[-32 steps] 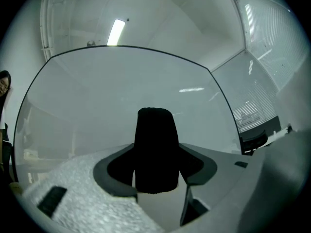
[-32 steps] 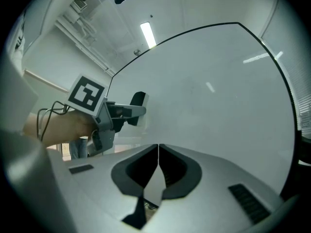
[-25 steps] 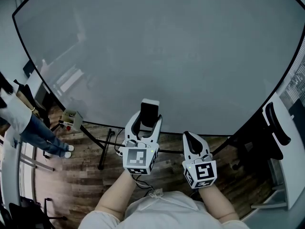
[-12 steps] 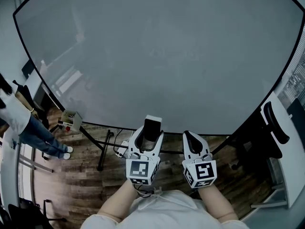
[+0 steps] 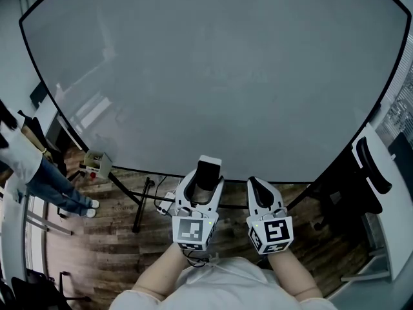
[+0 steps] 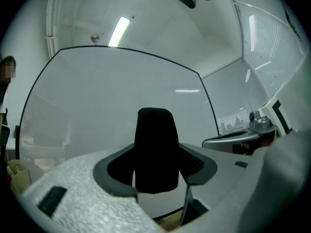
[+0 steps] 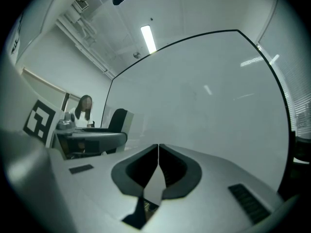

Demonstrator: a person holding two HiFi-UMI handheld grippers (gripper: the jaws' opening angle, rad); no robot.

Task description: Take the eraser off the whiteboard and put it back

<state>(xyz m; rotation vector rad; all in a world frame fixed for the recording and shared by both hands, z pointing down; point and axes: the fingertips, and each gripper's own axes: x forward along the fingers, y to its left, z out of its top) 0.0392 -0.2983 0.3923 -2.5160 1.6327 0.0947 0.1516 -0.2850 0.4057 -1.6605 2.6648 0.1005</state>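
Observation:
The eraser (image 5: 207, 171), black felt with a white back, is clamped upright in my left gripper (image 5: 206, 181), low in front of the whiteboard's (image 5: 213, 76) bottom edge. In the left gripper view the eraser (image 6: 155, 149) fills the gap between the jaws of the left gripper (image 6: 156, 165), dark against the blank whiteboard (image 6: 92, 106). The gap between eraser and board does not show. My right gripper (image 5: 260, 188) hangs beside the left one, shut and holding nothing. The right gripper view shows the right gripper (image 7: 158, 153) with pads meeting, facing the whiteboard (image 7: 209, 101).
A person (image 5: 29, 163) stands at the far left by a small box (image 5: 95, 162). The board's black stand legs (image 5: 139, 202) rest on the wooden floor (image 5: 97, 237). A black chair (image 5: 371, 166) and a white desk stand at the right.
My left gripper has drawn back and down from the board with the eraser still in it. The right gripper has kept still.

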